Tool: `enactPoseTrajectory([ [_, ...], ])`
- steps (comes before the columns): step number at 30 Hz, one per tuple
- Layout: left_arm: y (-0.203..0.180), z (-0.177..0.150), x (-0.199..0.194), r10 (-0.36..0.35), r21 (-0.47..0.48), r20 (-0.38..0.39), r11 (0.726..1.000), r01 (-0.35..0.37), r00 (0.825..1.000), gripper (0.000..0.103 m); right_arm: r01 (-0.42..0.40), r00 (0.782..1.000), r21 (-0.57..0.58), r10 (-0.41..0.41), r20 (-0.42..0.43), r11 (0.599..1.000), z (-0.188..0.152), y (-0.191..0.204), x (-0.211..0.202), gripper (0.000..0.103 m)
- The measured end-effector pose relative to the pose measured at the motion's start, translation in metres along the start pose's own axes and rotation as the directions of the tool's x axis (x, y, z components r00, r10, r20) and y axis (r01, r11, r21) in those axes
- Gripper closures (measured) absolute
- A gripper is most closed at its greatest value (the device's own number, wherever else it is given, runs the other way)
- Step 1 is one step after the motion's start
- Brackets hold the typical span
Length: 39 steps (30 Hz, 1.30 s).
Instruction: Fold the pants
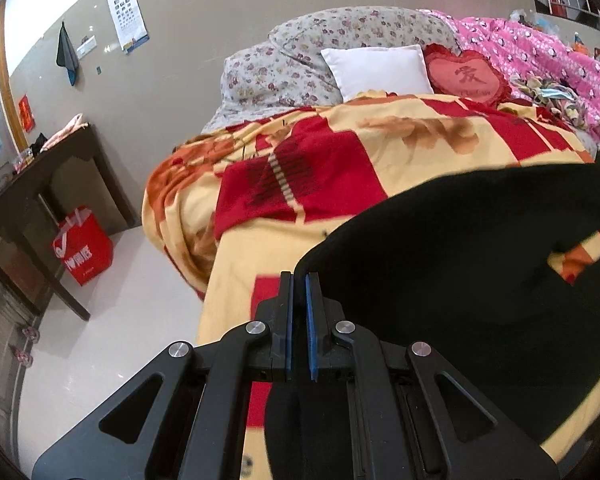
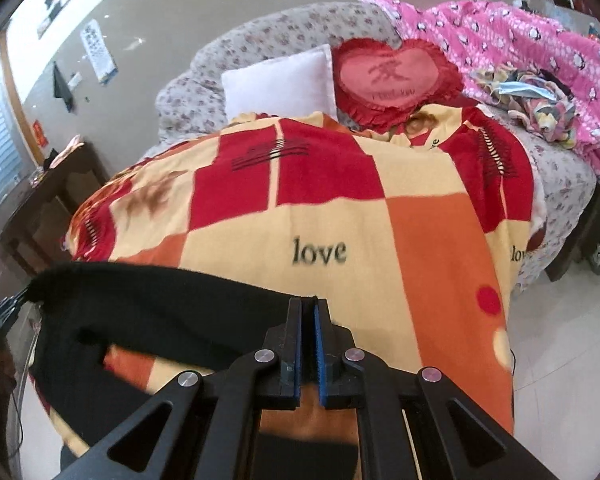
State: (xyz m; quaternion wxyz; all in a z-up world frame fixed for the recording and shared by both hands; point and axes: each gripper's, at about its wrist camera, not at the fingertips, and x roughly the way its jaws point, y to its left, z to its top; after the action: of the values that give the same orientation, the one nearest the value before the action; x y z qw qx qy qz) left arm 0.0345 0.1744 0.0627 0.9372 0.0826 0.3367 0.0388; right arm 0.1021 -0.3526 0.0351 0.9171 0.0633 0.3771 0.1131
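The black pants (image 1: 460, 272) hang stretched above the red, orange and cream blanket (image 1: 340, 168) on the bed. My left gripper (image 1: 299, 280) is shut on one edge of the pants, which spread to the right of it. In the right wrist view the pants (image 2: 160, 308) run as a black band from the left, where the left gripper (image 2: 24, 296) pinches their far corner, to my right gripper (image 2: 308, 304), which is shut on their near edge. A gap in the pants shows blanket (image 2: 340, 200) beneath.
A white pillow (image 1: 380, 68), a red heart cushion (image 1: 466, 76), a floral quilt (image 1: 300, 64) and a pink quilt (image 1: 540, 52) lie at the head of the bed. A dark wooden table (image 1: 40, 184) and red bag (image 1: 82, 246) stand on the pale floor at left.
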Motion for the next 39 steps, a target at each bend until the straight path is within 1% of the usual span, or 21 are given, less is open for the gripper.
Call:
enactPoseTrajectory([
  [6,0.010,-0.039,-0.006,-0.002,-0.022,-0.040,1.000,0.001,0.999,0.099,0.024,1.000,-0.058,-0.023,0.020,0.998,-0.051,0.006,-0.031,0.098],
  [9,0.009,-0.057,-0.007,-0.017,-0.031,-0.060,0.999,0.015,0.998,0.099,0.038,0.999,-0.081,-0.037,0.010,0.996,-0.073,0.007,-0.037,0.098],
  [12,0.009,-0.067,-0.008,-0.032,-0.042,-0.057,0.999,0.030,0.998,0.098,0.068,0.997,-0.144,-0.071,-0.015,0.987,-0.095,0.014,-0.033,0.098],
  [15,0.019,-0.075,-0.009,-0.059,-0.106,-0.078,0.993,0.051,0.995,0.092,0.123,0.992,-0.152,-0.125,-0.005,0.981,-0.108,0.015,-0.035,0.098],
  [18,0.034,-0.081,-0.013,-0.033,-0.162,-0.087,0.987,0.018,0.996,0.090,0.165,0.986,-0.122,-0.163,0.023,0.979,-0.112,0.012,-0.047,0.096],
  [19,0.042,-0.084,-0.017,-0.035,-0.196,-0.086,0.980,0.017,0.996,0.090,0.177,0.984,-0.104,-0.174,0.038,0.979,-0.113,0.010,-0.053,0.096],
  [21,0.058,-0.091,-0.028,-0.078,-0.284,-0.061,0.957,0.057,0.995,0.090,0.204,0.976,-0.047,-0.200,0.082,0.978,-0.113,0.008,-0.069,0.096],
  [22,0.063,-0.095,-0.035,-0.142,-0.336,-0.039,0.934,0.121,0.989,0.090,0.196,0.975,-0.023,-0.193,0.109,0.980,-0.115,0.008,-0.076,0.096],
  [23,0.064,-0.097,-0.039,-0.194,-0.363,-0.021,0.916,0.173,0.981,0.085,0.181,0.976,-0.004,-0.179,0.126,0.983,-0.115,0.010,-0.081,0.095],
  [24,0.061,-0.099,-0.043,-0.271,-0.394,0.004,0.884,0.251,0.963,0.080,0.142,0.977,0.025,-0.144,0.155,0.990,-0.117,0.014,-0.087,0.095],
  [26,0.052,-0.099,-0.042,-0.405,-0.440,0.038,0.814,0.379,0.914,0.061,0.065,0.979,0.053,-0.074,0.189,0.996,-0.121,0.022,-0.091,0.094],
  [28,0.038,-0.098,-0.033,-0.501,-0.474,0.067,0.745,0.470,0.863,0.059,0.002,0.974,0.060,-0.016,0.226,0.998,-0.126,0.038,-0.091,0.094],
  [29,0.033,-0.097,-0.026,-0.526,-0.489,0.065,0.724,0.487,0.848,0.059,-0.006,0.972,0.052,-0.006,0.233,0.999,-0.127,0.045,-0.090,0.094],
  [31,0.025,-0.094,-0.014,-0.533,-0.516,0.036,0.715,0.473,0.845,0.059,-0.030,0.973,0.022,0.024,0.230,0.999,-0.130,0.066,-0.082,0.094],
  [32,0.021,-0.095,-0.003,-0.552,-0.542,0.022,0.693,0.474,0.833,0.059,-0.045,0.974,0.005,0.043,0.222,0.999,-0.132,0.075,-0.077,0.094],
  [33,0.021,-0.096,0.001,-0.559,-0.559,0.034,0.677,0.479,0.829,0.059,-0.052,0.975,-0.007,0.053,0.217,0.999,-0.133,0.081,-0.074,0.094],
  [34,0.023,-0.097,0.004,-0.562,-0.591,0.067,0.643,0.487,0.824,0.059,-0.057,0.975,-0.030,0.062,0.214,0.998,-0.136,0.091,-0.069,0.094],
  [35,0.030,-0.099,0.010,-0.576,-0.652,0.111,0.572,0.497,0.810,0.059,-0.064,0.975,-0.042,0.072,0.212,0.997,-0.139,0.098,-0.065,0.094],
  [36,0.034,-0.099,0.012,-0.580,-0.681,0.140,0.532,0.503,0.803,0.059,-0.074,0.975,-0.048,0.082,0.206,0.996,-0.141,0.102,-0.061,0.094],
  [37,0.039,-0.101,0.014,-0.583,-0.718,0.177,0.475,0.509,0.793,0.058,-0.083,0.977,-0.058,0.093,0.190,0.995,-0.145,0.107,-0.056,0.094],
  [39,0.047,-0.103,0.020,-0.597,-0.765,0.254,0.358,0.536,0.761,0.057,-0.077,0.980,-0.078,0.090,0.180,0.994,-0.146,0.115,-0.052,0.094],
])
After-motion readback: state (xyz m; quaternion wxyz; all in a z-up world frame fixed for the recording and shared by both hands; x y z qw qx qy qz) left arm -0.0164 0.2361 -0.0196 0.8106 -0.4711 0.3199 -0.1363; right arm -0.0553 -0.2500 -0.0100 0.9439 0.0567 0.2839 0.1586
